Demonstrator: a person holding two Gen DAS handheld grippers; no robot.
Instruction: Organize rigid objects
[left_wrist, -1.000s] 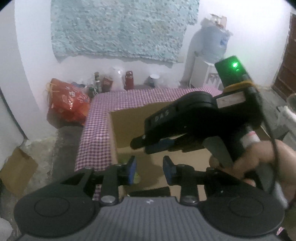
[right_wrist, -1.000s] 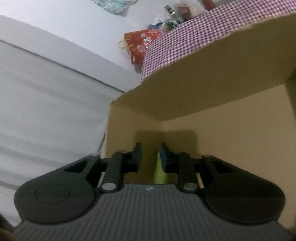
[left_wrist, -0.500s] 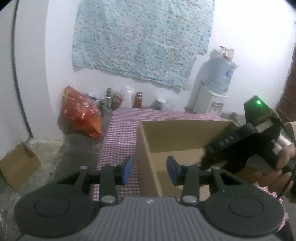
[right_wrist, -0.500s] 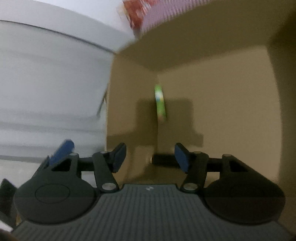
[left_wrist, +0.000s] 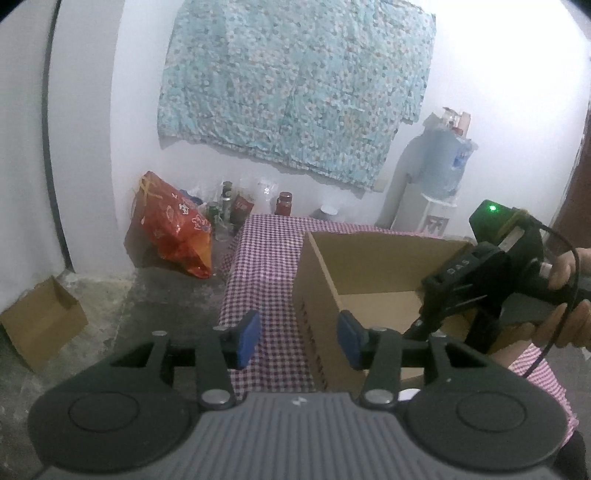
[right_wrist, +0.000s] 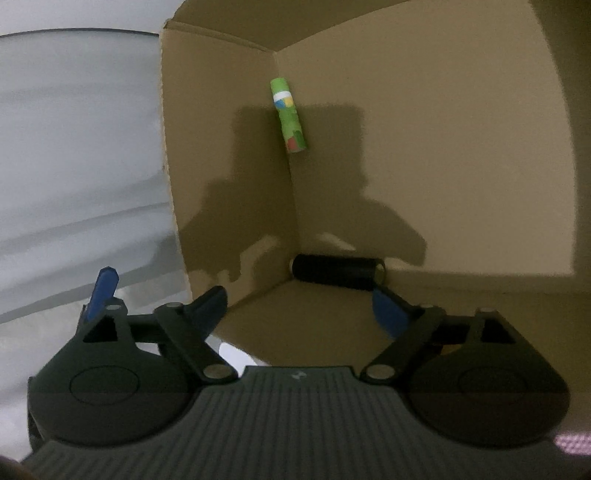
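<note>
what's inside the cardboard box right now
Inside the cardboard box, a green tube is near the corner, and a black cylinder lies along the wall. The nearer floor is hidden behind the right hand-held gripper.

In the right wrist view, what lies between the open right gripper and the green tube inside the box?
Right wrist view: a black cylinder lies against the cardboard box wall, between the right gripper, jaws just opened, empty, and the green tube.

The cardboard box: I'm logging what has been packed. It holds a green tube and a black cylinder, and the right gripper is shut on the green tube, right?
Not quite. The right gripper is open and empty in the right wrist view; the green tube and black cylinder are inside the cardboard box.
</note>
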